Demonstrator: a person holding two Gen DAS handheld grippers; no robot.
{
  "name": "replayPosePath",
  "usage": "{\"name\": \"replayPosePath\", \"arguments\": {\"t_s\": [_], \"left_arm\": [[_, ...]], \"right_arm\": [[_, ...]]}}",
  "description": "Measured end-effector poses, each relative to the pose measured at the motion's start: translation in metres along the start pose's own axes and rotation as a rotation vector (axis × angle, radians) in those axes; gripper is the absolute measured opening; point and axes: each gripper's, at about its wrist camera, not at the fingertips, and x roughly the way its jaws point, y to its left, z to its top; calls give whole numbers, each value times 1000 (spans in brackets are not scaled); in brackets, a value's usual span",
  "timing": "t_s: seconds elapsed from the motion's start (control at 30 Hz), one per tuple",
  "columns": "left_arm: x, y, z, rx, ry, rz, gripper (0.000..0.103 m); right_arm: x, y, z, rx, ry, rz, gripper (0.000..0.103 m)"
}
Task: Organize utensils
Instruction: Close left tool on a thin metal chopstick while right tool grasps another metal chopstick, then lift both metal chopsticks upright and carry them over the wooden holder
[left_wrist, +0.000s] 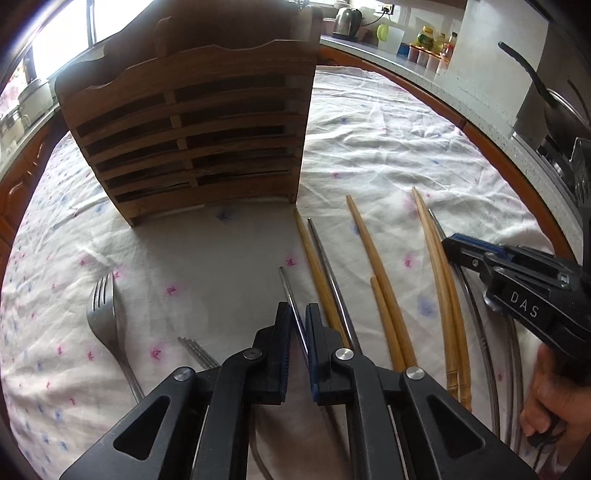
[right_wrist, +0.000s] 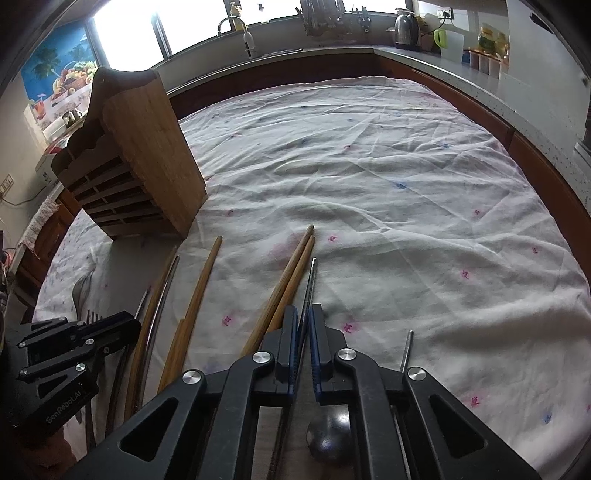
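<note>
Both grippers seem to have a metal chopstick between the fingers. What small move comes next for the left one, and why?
Probably lift the left gripper a little and carry it toward the slatted wooden utensil holder. Its fingers look closed on the thin metal chopstick, whose tip points at the holder, standing upright just ahead on the white floral tablecloth. Whether the grip is firm cannot be told.

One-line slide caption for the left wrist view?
Left tongs closed around a metal chopstick, wooden holder ahead, fork alongside.
</note>
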Motion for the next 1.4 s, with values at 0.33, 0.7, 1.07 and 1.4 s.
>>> {"name": "replayPosePath", "arguments": {"t_s": [0.33, 0.7, 1.07, 1.4], "left_arm": [[-36, 13, -9, -65, -61, -87, 3], [-131, 33, -36, -107, -221, -142, 3], [-211, 50, -64, -122, -360, -164, 2], [-246, 61, -77, -135, -452, -158, 3]], "right_arm": [[-52, -2, -6, 61, -100, 115, 5], [-124, 17, -5, 29, -245, 200, 5], [-179, 42, 1, -27, -383, 228, 5], [-190, 53, 9, -52, -433, 245, 5]]}}
